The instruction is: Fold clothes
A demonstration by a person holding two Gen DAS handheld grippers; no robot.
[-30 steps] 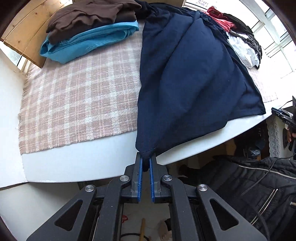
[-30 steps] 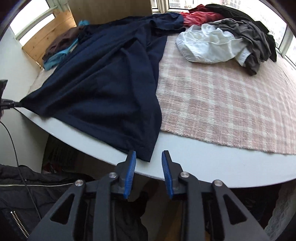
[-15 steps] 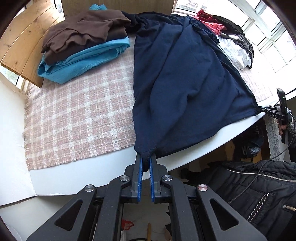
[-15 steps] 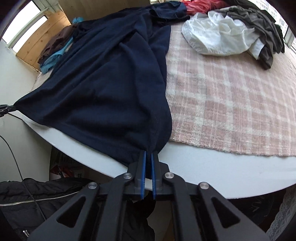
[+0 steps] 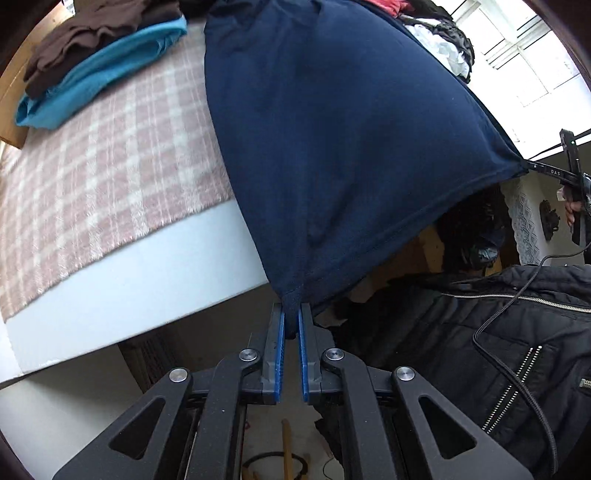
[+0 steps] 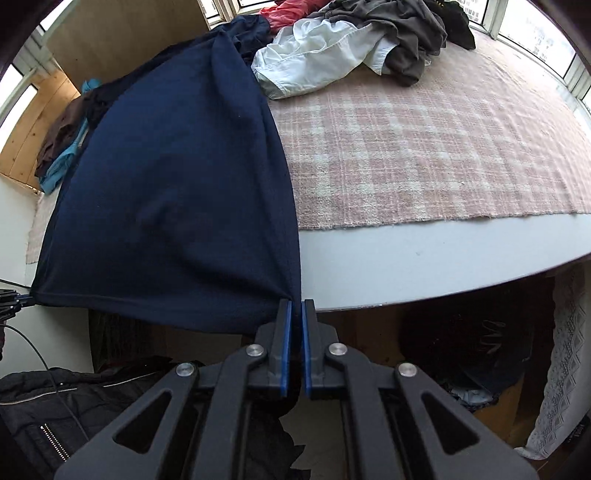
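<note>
A navy garment (image 5: 332, 140) is stretched taut from the table out past its near edge, its hem held at both bottom corners. My left gripper (image 5: 290, 317) is shut on one hem corner, off the table edge. The other corner is pinched by my right gripper (image 6: 297, 314), also shut and off the edge. In the left wrist view the right gripper (image 5: 554, 171) shows at the far right, holding the stretched corner. The same navy garment (image 6: 177, 192) fills the left half of the right wrist view, its upper part still lying on the plaid cloth (image 6: 424, 155).
Folded brown (image 5: 88, 33) and turquoise clothes (image 5: 96, 74) are stacked at the back left. A heap of white (image 6: 314, 55), grey (image 6: 402, 33) and red garments (image 6: 291, 9) lies at the back right. A person's black jacket (image 5: 480, 350) and cable (image 5: 517, 376) are below the table edge (image 5: 129, 280).
The right gripper went from open near the hem to shut on its corner. Both grippers then pulled back from the table, lifting and stretching the hem taut.
</note>
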